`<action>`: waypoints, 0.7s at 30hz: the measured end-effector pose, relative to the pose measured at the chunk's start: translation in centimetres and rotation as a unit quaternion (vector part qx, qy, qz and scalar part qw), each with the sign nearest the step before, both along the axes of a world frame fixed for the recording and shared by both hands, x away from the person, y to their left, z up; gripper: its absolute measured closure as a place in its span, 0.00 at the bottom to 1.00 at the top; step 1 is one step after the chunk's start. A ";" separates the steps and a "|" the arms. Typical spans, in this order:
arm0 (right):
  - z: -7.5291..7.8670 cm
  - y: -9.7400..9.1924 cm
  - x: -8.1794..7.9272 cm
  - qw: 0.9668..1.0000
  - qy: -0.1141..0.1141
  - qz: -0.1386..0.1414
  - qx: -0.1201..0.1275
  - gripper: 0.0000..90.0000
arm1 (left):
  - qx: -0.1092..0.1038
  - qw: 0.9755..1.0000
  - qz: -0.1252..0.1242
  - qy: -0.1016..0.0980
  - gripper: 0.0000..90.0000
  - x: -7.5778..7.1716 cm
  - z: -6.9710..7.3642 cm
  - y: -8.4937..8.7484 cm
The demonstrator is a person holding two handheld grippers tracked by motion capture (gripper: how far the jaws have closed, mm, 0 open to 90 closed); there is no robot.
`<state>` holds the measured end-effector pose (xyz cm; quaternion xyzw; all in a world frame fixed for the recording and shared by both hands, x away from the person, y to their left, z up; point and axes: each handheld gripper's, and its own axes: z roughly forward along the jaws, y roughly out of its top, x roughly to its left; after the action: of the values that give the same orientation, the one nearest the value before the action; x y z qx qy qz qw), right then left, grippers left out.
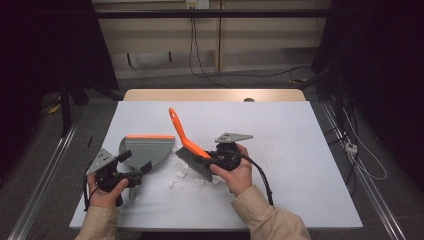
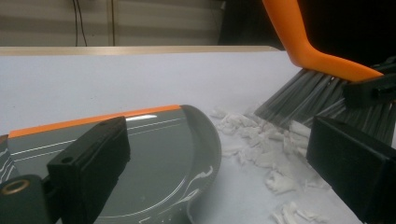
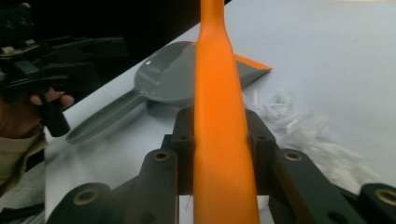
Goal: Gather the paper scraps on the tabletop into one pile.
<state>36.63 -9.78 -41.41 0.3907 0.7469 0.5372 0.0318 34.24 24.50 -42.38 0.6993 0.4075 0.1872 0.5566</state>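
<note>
A grey dustpan [image 1: 145, 149] with an orange front lip lies flat on the white table, its handle pointing toward the near-left corner. My left gripper [image 1: 135, 162] hovers open just over the pan's rear; in the left gripper view its jaws [image 2: 222, 140] stand wide apart above the dustpan [image 2: 159, 154]. A brush with an orange handle [image 1: 181, 131] and grey bristles [image 1: 192, 161] is tilted beside the pan. My right gripper [image 1: 220, 159] is shut on it, the orange handle [image 3: 219, 140] clamped between the jaws. White scraps [image 1: 181, 176] lie under the bristles, next to the pan's rim.
The white table top [image 1: 290, 145] has free room on the right and at the back. Its wooden far edge [image 1: 215, 95] runs along the rear. A cable [image 1: 262, 177] trails from the right gripper. In the right gripper view the dustpan's handle [image 3: 102, 119] lies below the left hand.
</note>
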 end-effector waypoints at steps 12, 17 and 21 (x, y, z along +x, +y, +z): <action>-1.7 3.2 -1.4 0.998 0.046 0.051 0.002 0.80 | 0.002 1.000 0.002 -0.001 0.07 0.0 0.0 0.1; -1.9 4.2 -1.8 0.996 0.062 0.064 0.004 0.80 | 0.004 1.000 0.002 -0.001 0.07 0.1 0.0 0.1; -2.5 4.7 -1.7 0.995 0.073 0.072 -0.011 0.80 | 0.001 1.000 0.001 0.000 0.07 0.0 -0.1 0.0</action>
<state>34.90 -5.06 -43.95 0.3740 0.7793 0.4995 -0.0575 34.28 24.49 -42.44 0.6996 0.4077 0.1886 0.5557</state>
